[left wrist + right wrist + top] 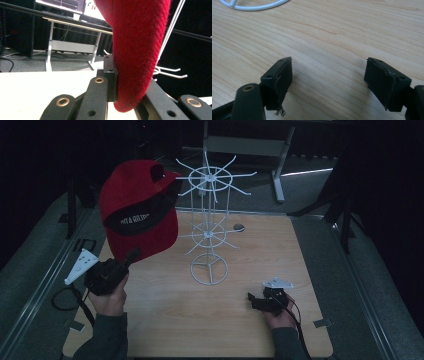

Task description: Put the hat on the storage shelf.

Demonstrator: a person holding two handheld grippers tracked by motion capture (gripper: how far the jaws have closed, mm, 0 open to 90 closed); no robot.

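L gripper (131,256) sits at abt 8 o'clock on the table (165,320), jaws clamped on the lower edge of a red cap (137,210). In the left gripper view the cap's (135,50) knit-textured edge is pinched betw the two black jaws, fabric bulging out below them. Cap is lifted off the table, tilted, w/ a black band carrying white lettering too blurred to read; its top edge is near the upper spokes of the white wire rack (210,225), at abt 9 o'clock from that ring. Can't tell if they touch.

R gripper (251,299) is at abt 5 o'clock, low over the wood, jaws apart w/ nothing betw them. In the right gripper view the gripper (328,80) shows bare tabletop (337,37) in the gap, and the rack's round base (254,6) at 11 o'clock.

Rack stands upright mid-table, two tiers of spokes. A small dark round item (239,227) lies just beside it at 2 o'clock.
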